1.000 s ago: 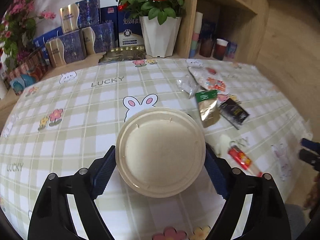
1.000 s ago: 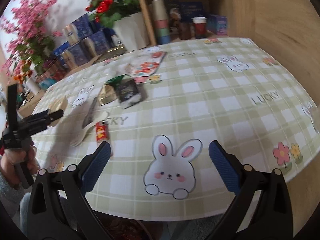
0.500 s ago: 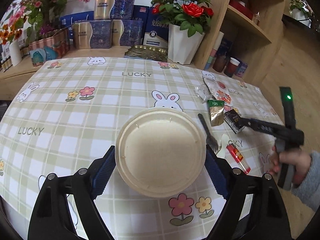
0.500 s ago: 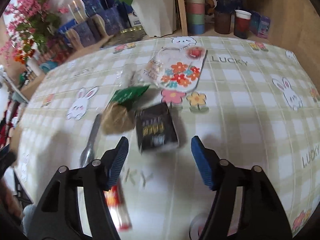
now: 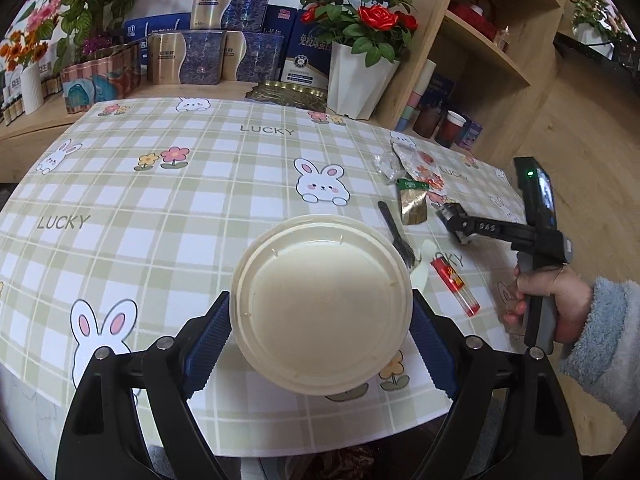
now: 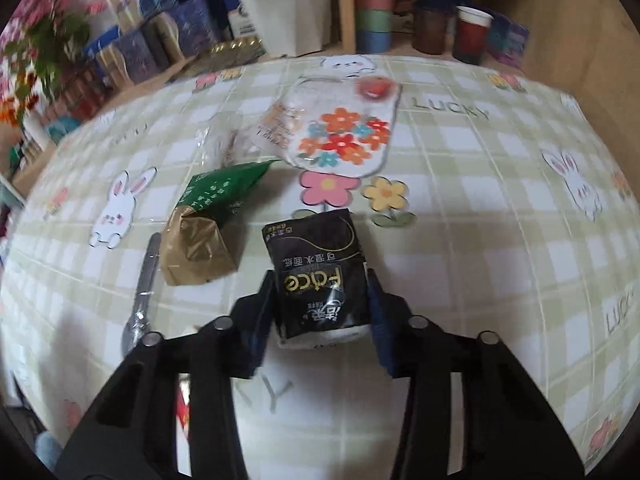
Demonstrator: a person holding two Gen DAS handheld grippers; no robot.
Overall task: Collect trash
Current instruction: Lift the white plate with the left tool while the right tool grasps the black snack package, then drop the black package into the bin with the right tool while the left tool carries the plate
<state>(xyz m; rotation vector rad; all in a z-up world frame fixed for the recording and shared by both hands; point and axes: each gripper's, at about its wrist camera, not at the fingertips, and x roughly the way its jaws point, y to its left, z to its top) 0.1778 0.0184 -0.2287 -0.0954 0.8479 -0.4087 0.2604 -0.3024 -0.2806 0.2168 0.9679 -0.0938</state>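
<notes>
Left gripper [image 5: 320, 332] holds a round cream bowl [image 5: 322, 304] between its blue pads, one pad against each side of the rim, jaws spread wide around it. Bowl hangs above the near edge of the checked tablecloth [image 5: 168, 184], hollow side facing the camera, nothing in it. Right of the bowl on the cloth: a black plastic fork [image 5: 396, 232], a pale spoon [image 5: 422, 264] partly behind the rim, a red lighter [image 5: 456, 286]. Farther right: a gold-and-green packet [image 5: 413, 204], crumpled clear wrap [image 5: 386, 165], a flowered pouch [image 5: 420, 162]. Right gripper [image 5: 454, 222] reaches in from the right edge with its tip down at the cloth near the gold packet; a hand [image 5: 552, 300] in a fluffy blue sleeve [image 5: 604, 332] grips its handle. White pot of red roses [image 5: 362, 40] and blue-and-gold boxes [image 5: 200, 56] stand at the far side, beside a wooden shelf [image 5: 484, 52].

Right wrist view, some blur: right gripper [image 6: 322, 308] jaws closing on a black tissue pack [image 6: 316, 276] lying on the tablecloth [image 6: 460, 208]; both pads appear to touch the pack's sides. Just left of it the gold-and-green packet [image 6: 204, 232], and left again the fork [image 6: 142, 284]. Beyond lie the flowered pouch [image 6: 340, 128] and clear wrap [image 6: 216, 142]. Stacked cups [image 6: 374, 12] and a red cup [image 6: 472, 34] on the shelf at the far edge.
</notes>
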